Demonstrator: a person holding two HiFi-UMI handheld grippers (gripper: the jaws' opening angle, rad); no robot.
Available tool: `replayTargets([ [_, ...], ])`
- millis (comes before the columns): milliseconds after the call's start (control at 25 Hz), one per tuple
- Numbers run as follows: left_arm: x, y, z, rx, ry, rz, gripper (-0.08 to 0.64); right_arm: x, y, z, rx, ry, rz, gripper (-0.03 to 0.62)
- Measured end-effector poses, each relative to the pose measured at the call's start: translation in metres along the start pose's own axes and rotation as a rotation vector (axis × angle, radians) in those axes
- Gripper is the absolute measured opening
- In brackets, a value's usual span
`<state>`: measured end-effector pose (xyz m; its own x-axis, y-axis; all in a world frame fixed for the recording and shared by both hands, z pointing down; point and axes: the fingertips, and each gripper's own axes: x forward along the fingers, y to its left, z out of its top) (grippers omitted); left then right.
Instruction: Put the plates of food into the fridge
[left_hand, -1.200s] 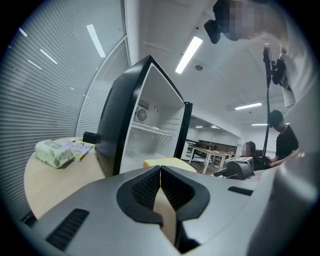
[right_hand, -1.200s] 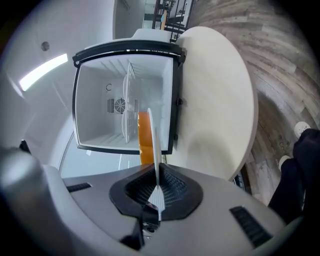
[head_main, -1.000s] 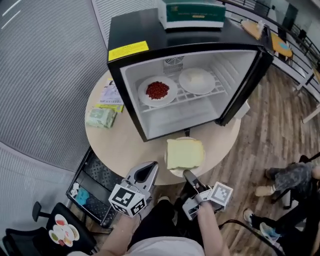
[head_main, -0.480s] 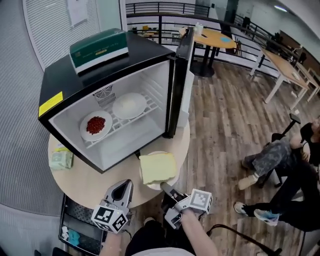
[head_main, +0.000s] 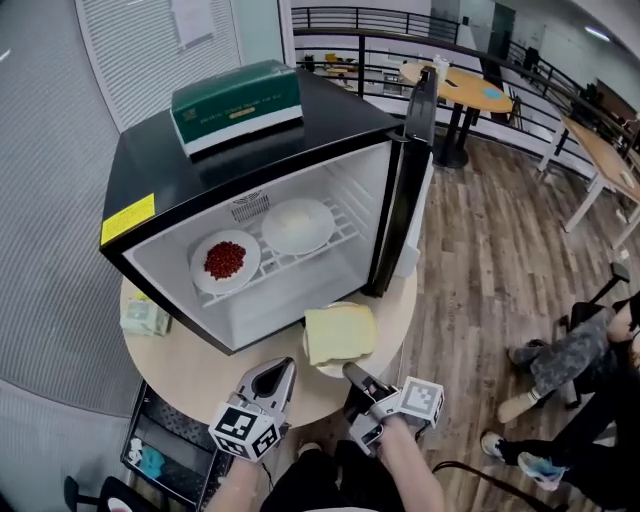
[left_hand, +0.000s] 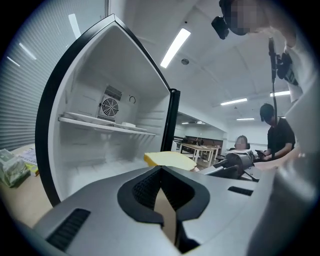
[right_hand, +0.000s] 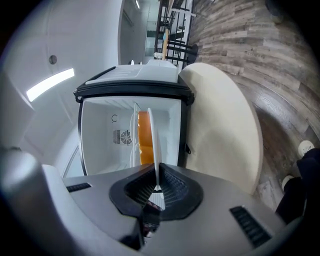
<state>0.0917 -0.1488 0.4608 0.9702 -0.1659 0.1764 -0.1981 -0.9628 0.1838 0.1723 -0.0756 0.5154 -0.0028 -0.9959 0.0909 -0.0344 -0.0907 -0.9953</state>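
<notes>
The black fridge (head_main: 160, 165) stands open on the round table (head_main: 190, 365). On its wire shelf sit a plate of red food (head_main: 225, 262) and a white plate (head_main: 297, 225). My right gripper (head_main: 352, 373) is shut on the near rim of a third plate (head_main: 343, 362), which carries a yellow slab (head_main: 340, 333) in front of the opening's lower right. In the right gripper view the gripper (right_hand: 156, 187) pinches that plate (right_hand: 153, 142) edge-on. My left gripper (head_main: 281, 368) is beside it on the left, shut (left_hand: 161, 169) and empty.
The fridge door (head_main: 410, 190) stands swung out to the right of the plate. A green box (head_main: 237, 105) lies on top of the fridge. A packet (head_main: 143, 318) rests on the table at left. A black crate (head_main: 160, 450) sits below; a seated person (head_main: 570, 360) is at right.
The view has swung round the fridge, whose door now stands at the right. Both grippers have moved across the table's front, the right one still holding the plate.
</notes>
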Motion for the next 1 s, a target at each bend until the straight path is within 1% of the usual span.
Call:
replayTargets([
  [120, 0.012, 0.016, 0.001, -0.002, -0.003, 0.027, 0.005, 0.026, -0.006, 0.008, -0.011, 0.048, -0.025, 0.018],
  [280, 0.031, 0.042, 0.004, -0.027, -0.02, 0.076, 0.005, 0.071, -0.018, 0.025, 0.003, 0.118, -0.044, 0.018],
  [440, 0.047, 0.06, 0.003, -0.041, -0.012, 0.112, 0.005, 0.116, -0.028, 0.036, -0.011, 0.192, -0.075, 0.018],
  [640, 0.054, 0.072, -0.001, -0.091, -0.026, 0.166, 0.005, 0.163, -0.033, 0.039, -0.025, 0.286, -0.12, 0.018],
  [800, 0.053, 0.076, -0.003, -0.114, -0.037, 0.181, 0.005, 0.195, -0.03, 0.04, -0.048, 0.337, -0.141, 0.018],
  [1000, 0.041, 0.078, -0.005, -0.134, -0.057, 0.205, 0.005, 0.23, -0.026, 0.034, -0.088, 0.41, -0.193, 0.018],
])
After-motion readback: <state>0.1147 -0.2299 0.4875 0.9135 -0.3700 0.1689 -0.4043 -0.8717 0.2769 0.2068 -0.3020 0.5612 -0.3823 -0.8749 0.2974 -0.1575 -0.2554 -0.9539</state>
